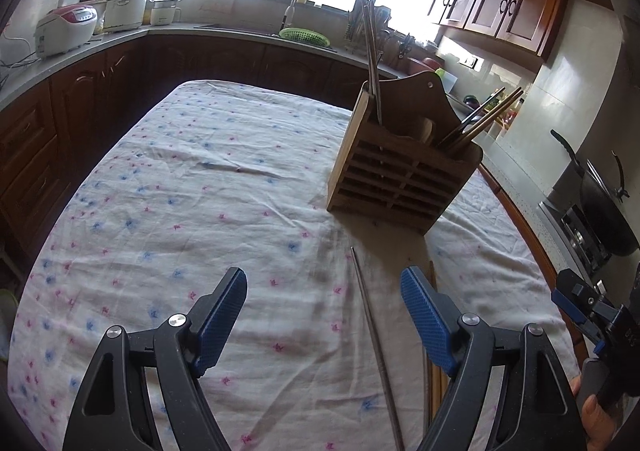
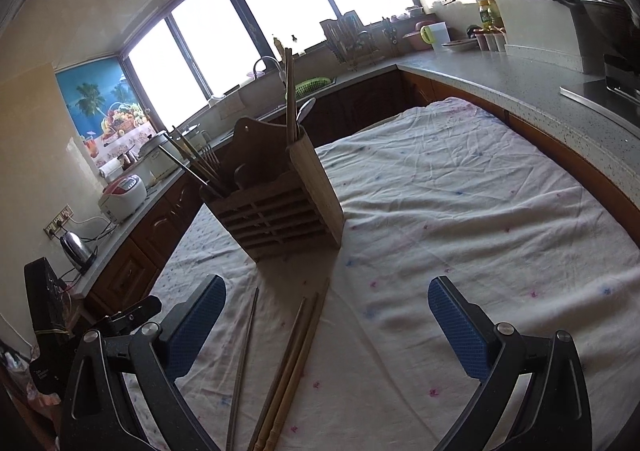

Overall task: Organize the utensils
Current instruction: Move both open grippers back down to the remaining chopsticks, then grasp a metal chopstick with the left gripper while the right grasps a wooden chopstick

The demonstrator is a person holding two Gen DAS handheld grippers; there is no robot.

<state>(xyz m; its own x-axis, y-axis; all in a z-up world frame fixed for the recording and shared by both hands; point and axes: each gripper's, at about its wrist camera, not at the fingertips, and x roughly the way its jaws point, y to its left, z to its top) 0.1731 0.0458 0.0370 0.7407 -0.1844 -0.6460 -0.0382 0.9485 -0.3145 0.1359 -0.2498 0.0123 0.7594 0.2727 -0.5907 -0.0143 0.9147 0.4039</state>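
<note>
Kitchen, bench under a floral cloth (image 1: 192,187). Left tool (image 1: 322,315) released, empty, hovering; right tool (image 2: 326,323) likewise. Between the fingers lie a metal chopstick (image 1: 374,335) and wooden chopsticks (image 2: 294,363), perhaps three. Beyond stands the wooden holder (image 1: 394,175), chopsticks upright inside.

Tablecloth (image 1: 200,191) is white with little pink and blue flowers. Utensil holder (image 1: 400,171) is plain tan wood with a slatted front. Both grippers, left gripper (image 1: 324,315) and right gripper (image 2: 328,327), are black with blue dimpled pads (image 1: 224,315). Green basket (image 1: 304,36) by the sink.
</note>
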